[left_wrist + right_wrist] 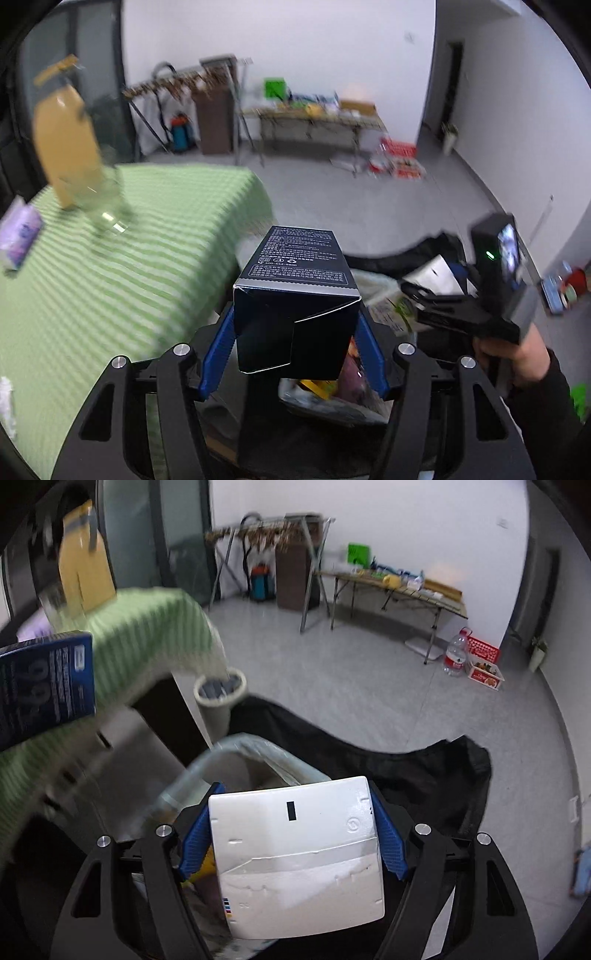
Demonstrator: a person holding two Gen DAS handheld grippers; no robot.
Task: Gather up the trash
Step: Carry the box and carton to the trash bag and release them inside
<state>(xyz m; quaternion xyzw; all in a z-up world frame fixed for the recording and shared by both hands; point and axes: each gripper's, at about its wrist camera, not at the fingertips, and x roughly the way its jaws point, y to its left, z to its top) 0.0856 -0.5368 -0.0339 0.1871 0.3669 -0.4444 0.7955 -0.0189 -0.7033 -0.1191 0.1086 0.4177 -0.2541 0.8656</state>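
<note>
1. While both grippers point down toward the floor beside the table, each one carries a carton.
2. Left gripper [295, 332]: its blue pads [218, 350] press on the two sides of a dark blue carton [295, 295] with white print, held end-on to the camera. The carton's near flap is creased.
3. Right gripper [293, 845]: its blue pads [391, 838] pinch a white carton [295, 853] by its side edges. The blank face with a small black bar faces the camera.
4. Trash bag [406, 768]: a black bag lies open on the grey floor below both grippers. A clear liner [258, 749] with mixed wrappers shows inside its mouth. The white carton is above this opening.
5. In the left wrist view, the dark blue carton is above the same litter, with the right gripper and the person's hand [517, 354] close on its right.
6. Table [129, 258]: a green striped cloth covers it. On it stand a clear bottle with a yellow label [74, 147] and a purple tissue pack [18, 236], both blurred.
7. A pale cylindrical bin [218, 698] stands on the floor beside the table corner.
</note>
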